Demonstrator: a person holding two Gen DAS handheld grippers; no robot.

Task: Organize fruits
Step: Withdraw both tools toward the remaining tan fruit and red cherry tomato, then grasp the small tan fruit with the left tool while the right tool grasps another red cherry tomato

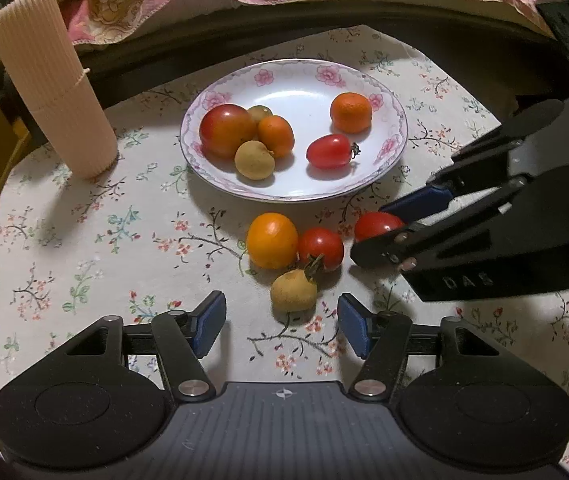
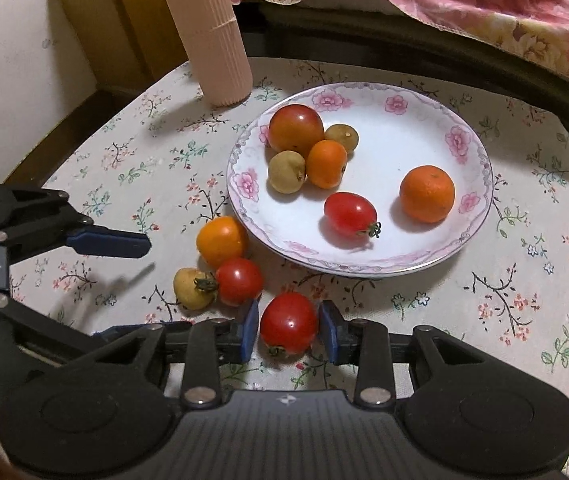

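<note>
The floral plate (image 2: 480, 184) is the landmark: it already carries six fruits, and four more lie on the tablecloth (image 1: 84, 240) just in front of its near rim. Of these, the orange fruit (image 1: 271, 240) lies nearest the rim, touching a small red tomato (image 1: 321, 249), with a yellow-brown fruit (image 1: 293, 291) touching that tomato on the side away from the plate. The right gripper (image 2: 289, 330) has its blue pads set on either side of a larger red tomato (image 2: 289, 323), seemingly touching it; squeezed harder, the soft skin could split, and gripped too loosely the round fruit could slip and roll. The left gripper (image 1: 282, 322) stands open, nothing between its jaws, just short of the yellow-brown fruit; closing there could nudge the touching cluster apart.
</note>
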